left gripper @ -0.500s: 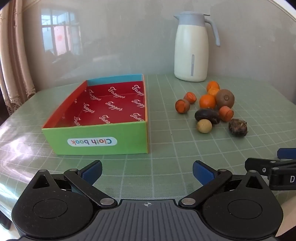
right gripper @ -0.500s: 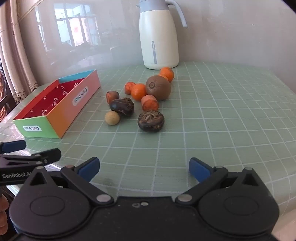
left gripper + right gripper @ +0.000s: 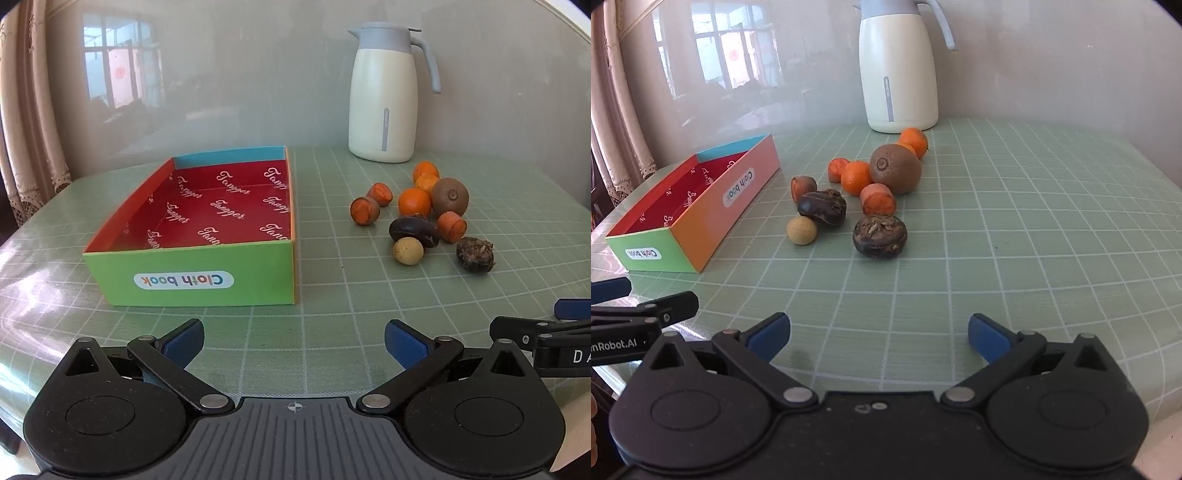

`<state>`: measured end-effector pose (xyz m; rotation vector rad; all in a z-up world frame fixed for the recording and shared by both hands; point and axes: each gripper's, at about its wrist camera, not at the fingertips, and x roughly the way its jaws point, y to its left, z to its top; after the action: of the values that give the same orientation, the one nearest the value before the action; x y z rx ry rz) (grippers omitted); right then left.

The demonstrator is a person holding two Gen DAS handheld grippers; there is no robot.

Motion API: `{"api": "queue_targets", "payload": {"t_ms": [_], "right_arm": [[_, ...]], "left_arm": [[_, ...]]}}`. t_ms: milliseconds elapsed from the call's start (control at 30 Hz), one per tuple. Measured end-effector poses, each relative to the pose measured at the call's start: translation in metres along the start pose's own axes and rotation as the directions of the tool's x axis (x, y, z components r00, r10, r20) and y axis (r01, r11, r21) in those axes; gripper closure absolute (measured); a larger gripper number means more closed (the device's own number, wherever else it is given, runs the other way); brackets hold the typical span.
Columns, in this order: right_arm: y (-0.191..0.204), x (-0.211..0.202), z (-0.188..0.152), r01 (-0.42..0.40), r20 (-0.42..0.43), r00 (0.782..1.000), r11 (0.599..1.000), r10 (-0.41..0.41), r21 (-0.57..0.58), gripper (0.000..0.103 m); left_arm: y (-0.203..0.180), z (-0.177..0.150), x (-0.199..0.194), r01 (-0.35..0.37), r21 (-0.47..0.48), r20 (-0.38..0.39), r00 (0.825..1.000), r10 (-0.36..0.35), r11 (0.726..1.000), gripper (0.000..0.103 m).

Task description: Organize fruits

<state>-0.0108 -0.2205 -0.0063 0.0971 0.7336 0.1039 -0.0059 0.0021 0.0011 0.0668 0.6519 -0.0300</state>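
A: Right wrist view first. right gripper spread wide, blue fingertips well apart, nothing between them, low over the green grid table. Nearest fruit ahead: the dark wrinkled fruit, squat, resting flat.

B: And the other side?

A: left gripper likewise fully spread and empty, facing the green end of the open box. Red lining bare, no fruit in it yet.

B: Where's the pile?

A: Loose cluster on the table to the right of the box and well apart from it, in front of the white jug. Kiwi at the middle, touching the tangerine; round yellow fruit just beside the dark oblong fruit; small orange-red pieces around them.

B: Handling?

A: My guess: all light. Kiwi and tangerine are soft-skinned, so a gentle squeeze across the widest part. Round ones will likely roll if nudged. The wrinkled one looks firm with a rough skin, probably the easiest grip; take it across its sides, clear of its neighbours.
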Motion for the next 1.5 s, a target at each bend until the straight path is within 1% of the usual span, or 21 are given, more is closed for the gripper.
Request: {"api": "queue_targets", "payload": {"t_ms": [67, 1500], "right_arm": [[0.001, -0.0011, 0.0003, 0.002, -0.001, 1.0, 1.0, -0.002, 0.001, 0.0], [0.001, -0.0014, 0.0002, 0.003, -0.007, 1.0, 1.0, -0.002, 0.016, 0.0]], "left_arm": [[0.0, 0.0025, 0.0034, 0.002, -0.001, -0.008, 1.0, -0.002, 1.0, 0.0], [0.0015, 0.0024, 0.0026, 0.0, 0.01, 0.006, 1.0, 0.0, 1.0, 0.0]]}}
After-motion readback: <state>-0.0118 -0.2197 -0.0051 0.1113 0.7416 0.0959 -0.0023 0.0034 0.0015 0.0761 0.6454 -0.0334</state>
